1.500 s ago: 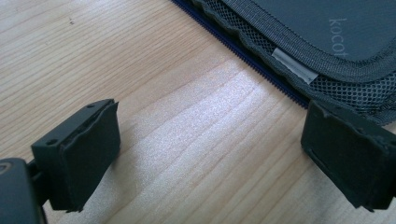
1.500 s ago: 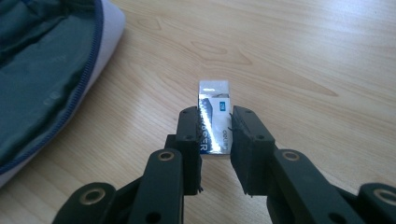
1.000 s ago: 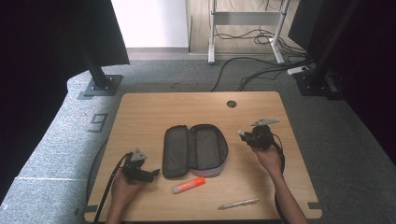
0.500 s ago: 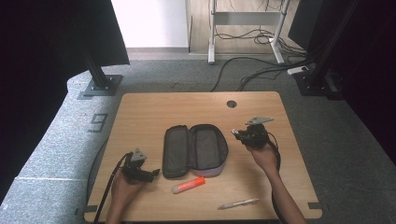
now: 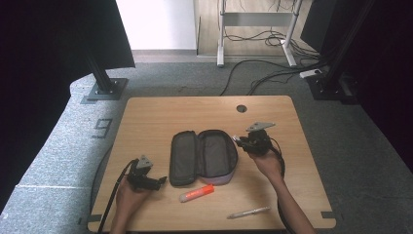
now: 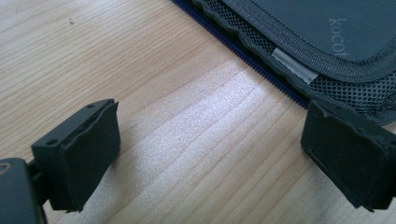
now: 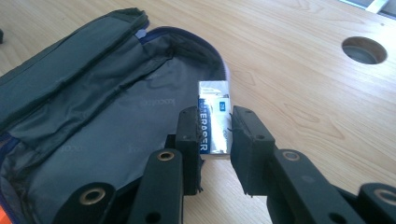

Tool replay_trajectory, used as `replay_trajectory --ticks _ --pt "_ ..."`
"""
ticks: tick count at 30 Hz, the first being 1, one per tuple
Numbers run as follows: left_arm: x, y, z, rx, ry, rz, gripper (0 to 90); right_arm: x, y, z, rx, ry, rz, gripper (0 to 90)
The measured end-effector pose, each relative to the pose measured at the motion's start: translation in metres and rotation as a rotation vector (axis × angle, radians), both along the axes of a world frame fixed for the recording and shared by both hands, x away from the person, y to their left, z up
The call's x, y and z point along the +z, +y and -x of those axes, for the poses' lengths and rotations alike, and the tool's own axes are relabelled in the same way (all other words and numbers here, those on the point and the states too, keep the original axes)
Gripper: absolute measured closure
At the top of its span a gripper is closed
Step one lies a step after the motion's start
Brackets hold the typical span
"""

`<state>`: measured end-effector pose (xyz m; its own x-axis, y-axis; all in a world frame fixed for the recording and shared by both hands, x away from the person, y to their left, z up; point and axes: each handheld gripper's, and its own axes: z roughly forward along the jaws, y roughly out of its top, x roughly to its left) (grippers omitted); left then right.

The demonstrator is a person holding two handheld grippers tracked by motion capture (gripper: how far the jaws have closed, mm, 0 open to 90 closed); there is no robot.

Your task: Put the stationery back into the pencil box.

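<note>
two grippers work over the wooden table (image 5: pixel 160 117). toward the near left corner, the left gripper (image 5: pixel 157 181) rests low on the wood in the person's hand, its jaws wide apart with nothing between them; in the left gripper view (image 6: pixel 210 154) bare table lies in the gap and the mesh-lined edge of the pencil case (image 6: pixel 327 42) runs just past the far jaw. the pencil case (image 5: pixel 202 157) lies opened flat near the middle of the table, both halves facing up. by the near edge, just in front of the case, sits an orange marker (image 5: pixel 196 193), and further right along that edge a silver pen (image 5: pixel 248 212). at the case's right side the right gripper (image 5: pixel 239 141) has its jaws closed on an eraser (image 7: pixel 213 122), a small block in a white and blue sleeve, held above the rim of the case's right half. a round cable hole (image 5: pixel 241 108) sits near the far edge.
</note>
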<state>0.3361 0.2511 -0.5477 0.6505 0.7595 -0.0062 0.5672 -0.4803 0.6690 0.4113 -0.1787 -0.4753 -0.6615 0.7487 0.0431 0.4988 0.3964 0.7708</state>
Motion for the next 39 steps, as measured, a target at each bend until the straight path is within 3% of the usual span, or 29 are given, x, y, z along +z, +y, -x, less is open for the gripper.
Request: replay_trajectory --ticks 22,39 --pt "0.0 0.0 0.0 0.0 0.0 0.0 4.7 -0.007 0.045 0.003 0.094 0.002 0.028 71.7" --pt "0.0 0.0 0.0 -0.001 0.0 0.001 4.8 -0.024 0.077 0.005 0.152 0.019 0.082 71.7"
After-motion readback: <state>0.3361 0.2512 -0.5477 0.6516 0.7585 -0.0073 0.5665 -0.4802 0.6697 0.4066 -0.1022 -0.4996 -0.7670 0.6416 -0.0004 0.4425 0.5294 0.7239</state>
